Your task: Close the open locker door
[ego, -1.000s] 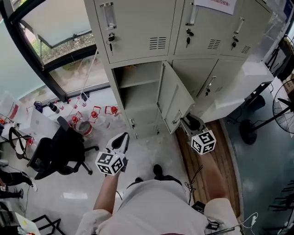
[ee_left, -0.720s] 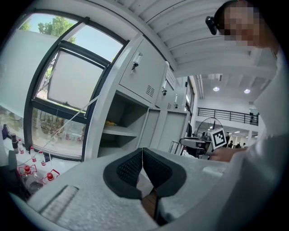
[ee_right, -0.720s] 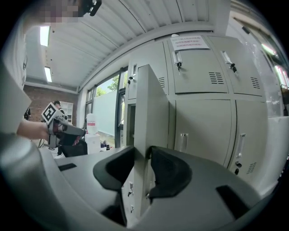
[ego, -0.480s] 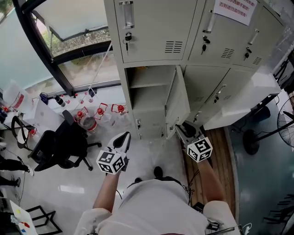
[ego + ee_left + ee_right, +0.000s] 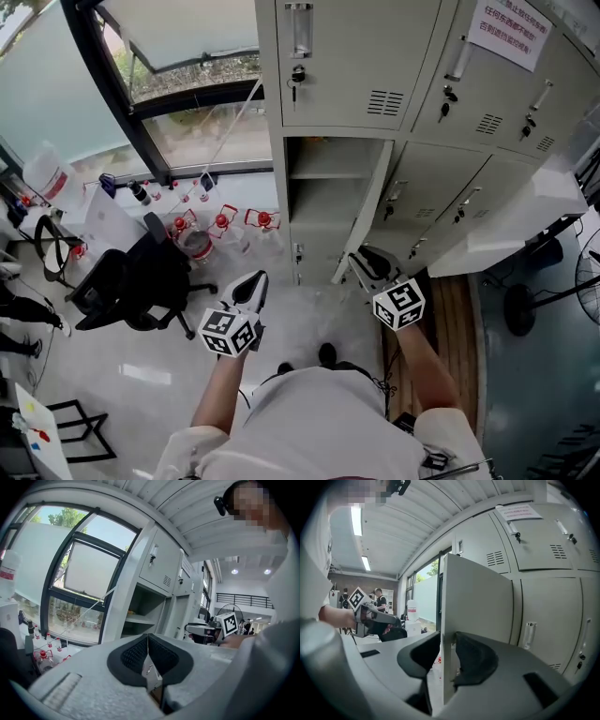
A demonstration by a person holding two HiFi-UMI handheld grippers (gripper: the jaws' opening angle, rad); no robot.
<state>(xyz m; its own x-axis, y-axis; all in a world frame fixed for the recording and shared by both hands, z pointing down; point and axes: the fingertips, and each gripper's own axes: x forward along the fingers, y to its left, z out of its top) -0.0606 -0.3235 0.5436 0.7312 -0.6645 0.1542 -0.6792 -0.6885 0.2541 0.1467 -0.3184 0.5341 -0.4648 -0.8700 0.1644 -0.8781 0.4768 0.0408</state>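
Right hand-held gripper (image 5: 359, 263) extended forward, jaws closing astride locker door (image 5: 364, 216) edge; left hand-held gripper (image 5: 251, 279) held back, jaws together, empty.

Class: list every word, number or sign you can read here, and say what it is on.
Notice on an upper locker: red Chinese print, too blurred to read.
Jug: red label, too small to read.
No other text shows.

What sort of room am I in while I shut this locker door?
Probably the locker corner of an office or lab. There is a bank of grey metal lockers with keys hanging in the locks, a black office chair and a large window beside them.
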